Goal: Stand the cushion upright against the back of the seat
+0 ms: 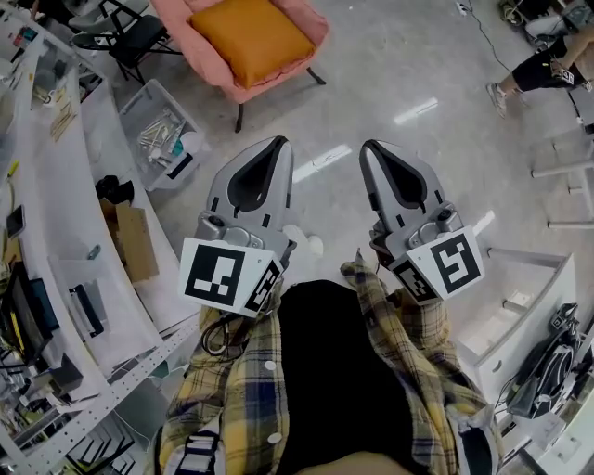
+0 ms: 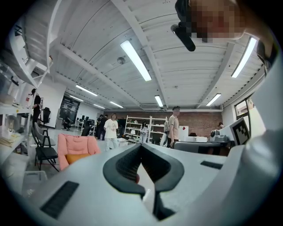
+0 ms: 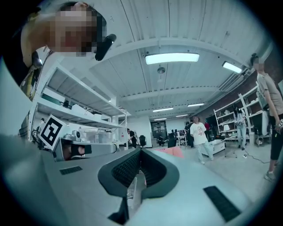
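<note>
pink chair point(image 1: 314, 28) cut by top edge, orange cushion point(image 2: 76, 157) half hidden behind left gripper point(image 2: 141, 148), bystander point(image 1: 538, 67) cropped at right

Spans a large open workshop hall. Rests on a pale grey glossy floor point(image 1: 390, 83), streaked with bright reflections of the lamps. Closes overhead with a white beamed ceiling point(image 2: 88, 39) carrying long tube lights point(image 2: 136, 60) in rows. Ends at the far side in a red brick wall point(image 2: 199, 120), fronted by white shelving racks point(image 2: 139, 128). Holds along the left a long white workbench point(image 1: 97, 158) (cluttered with small items), with a clear plastic bin point(image 1: 128, 98), a cardboard box point(image 1: 135, 243) and a black chair point(image 1: 130, 37) beside it. Includes a white table point(image 1: 534, 278) at the right.
</note>
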